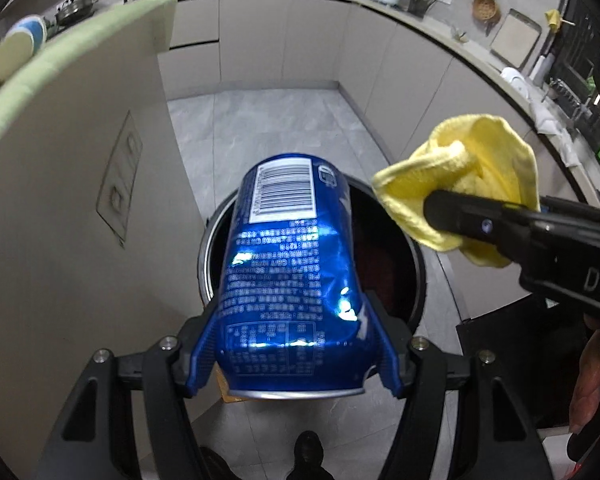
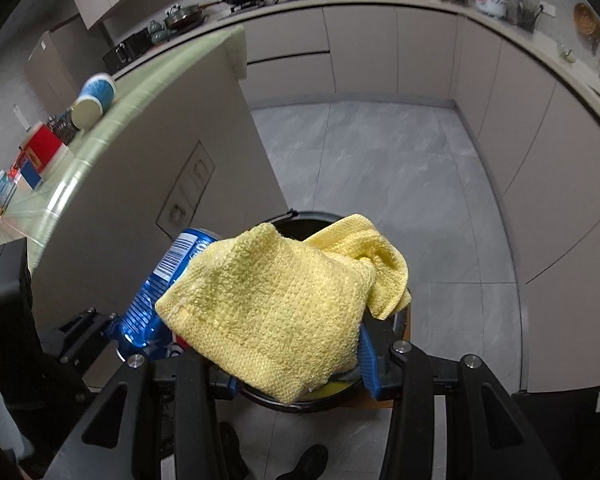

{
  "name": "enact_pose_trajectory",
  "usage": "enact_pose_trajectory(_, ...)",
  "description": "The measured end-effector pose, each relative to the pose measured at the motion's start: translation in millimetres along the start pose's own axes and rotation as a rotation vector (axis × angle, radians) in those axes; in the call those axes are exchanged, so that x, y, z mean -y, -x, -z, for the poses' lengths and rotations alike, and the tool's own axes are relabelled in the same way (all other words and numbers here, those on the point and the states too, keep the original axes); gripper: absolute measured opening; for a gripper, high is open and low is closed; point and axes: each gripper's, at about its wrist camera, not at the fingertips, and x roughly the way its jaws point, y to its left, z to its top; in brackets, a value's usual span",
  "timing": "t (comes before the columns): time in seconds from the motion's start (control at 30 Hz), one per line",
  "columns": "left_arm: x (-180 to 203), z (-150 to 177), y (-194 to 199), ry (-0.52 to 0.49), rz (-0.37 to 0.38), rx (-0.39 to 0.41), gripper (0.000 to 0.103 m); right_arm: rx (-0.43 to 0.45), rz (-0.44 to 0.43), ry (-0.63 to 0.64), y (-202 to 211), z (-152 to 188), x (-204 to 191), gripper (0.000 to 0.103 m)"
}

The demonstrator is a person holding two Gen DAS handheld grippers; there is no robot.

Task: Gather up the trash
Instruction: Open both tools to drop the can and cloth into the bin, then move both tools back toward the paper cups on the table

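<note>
Here the left gripper (image 1: pixel 296 356) clamps one dented blue can (image 1: pixel 292 280) between its blue fingers (image 1: pixel 202 360), above one round dark bin (image 1: pixel 404 280) on the floor. The right gripper (image 2: pixel 296 364) grips one yellow cloth (image 2: pixel 276 308) over that bin. The bin's contents look dark and unclear.

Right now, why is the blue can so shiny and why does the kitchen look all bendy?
In the left wrist view, light glares white off the dented blue can, washing out some print; in both views the fisheye lens bends the counter into a curve; in the right wrist view the yellow cloth looks sharp.
</note>
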Motion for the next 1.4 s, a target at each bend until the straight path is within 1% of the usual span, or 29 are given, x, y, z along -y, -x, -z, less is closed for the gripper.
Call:
enact_pose_trajectory(0.2, -0.5, 1.1, -27.0, 0.046, -0.015, -0.029, 0.067, -0.059, -0.023, 0.029, -42.9, -3.7, 6.2, 0.047)
enact_pose_trajectory(0.27, -0.8, 2.2, -34.5, 0.059, -0.004, -0.034, 0.067, -0.081, -0.048, 0.037, -56.2, -5.8, 8.3, 0.049)
enact_pose_trajectory(0.3, -1.4, 3.0, -37.8, 0.066, 0.005, -0.04, 0.067, -0.097, -0.062, 0.042, -63.2, -8.1, 9.9, 0.053)
enact_pose_trajectory(0.33, -3.9, 4.6, -39.2, 0.072, 0.003, -0.048, 0.069, -0.117, -0.053, 0.028, -70.6, -10.1, 14.9, 0.072)
enact_pose_trajectory(0.37, -4.7, 5.3, -40.0, 0.082, -0.015, -0.057, 0.078, -0.127, -0.024, 0.002, -73.7, -13.3, 21.9, 0.08)
enact_pose_trajectory(0.4, -5.8, 6.5, -38.2, 0.089, -0.029, -0.055, 0.082, -0.108, -0.005, -0.02, -70.6, -17.1, 28.8, 0.1)
enact_pose_trajectory(0.43, -7.1, 7.9, -33.9, 0.095, -0.039, -0.046, 0.088, -0.089, -0.003, -0.033, -66.3, -19.9, 33.5, 0.102)
enact_pose_trajectory(0.6, -5.6, 3.0, -17.0, 0.087, -0.056, -0.026, 0.089, -0.028, 0.013, -0.106, -37.3, -35.1, 56.0, 0.102)
enact_pose_trajectory(0.8, -4.2, -10.1, 12.9, 0.079, -0.079, 0.016, 0.089, 0.029, 0.05, -0.11, -3.5, -42.0, 58.0, 0.102)
enact_pose_trajectory(0.93, -5.6, -19.2, 41.9, 0.087, -0.096, 0.061, 0.089, 0.063, 0.079, -0.1, 20.4, -47.1, 53.5, 0.102)
enact_pose_trajectory(1.03, -11.2, -23.3, 68.7, 0.092, -0.104, 0.102, 0.089, 0.09, 0.108, -0.074, 40.2, -52.3, 46.4, 0.102)
enact_pose_trajectory(1.13, -16.8, -34.0, 84.6, 0.097, -0.112, 0.13, 0.089, 0.113, 0.12, -0.041, 53.1, -55.6, 33.8, 0.103)
enact_pose_trajectory(1.23, -31.4, -38.1, 102.8, 0.119, -0.126, 0.163, 0.089, 0.125, 0.118, -0.004, 59.7, -60.6, 14.3, 0.103)
enact_pose_trajectory(1.3, -42.7, -34.5, 115.8, 0.134, -0.139, 0.185, 0.089, 0.128, 0.102, 0.016, 60.9, -63.5, 0.0, 0.103)
enact_pose_trajectory(1.4, -61.4, -35.5, 125.9, 0.155, -0.162, 0.205, 0.089, 0.13, 0.084, 0.049, 61.1, -68.5, -25.2, 0.103)
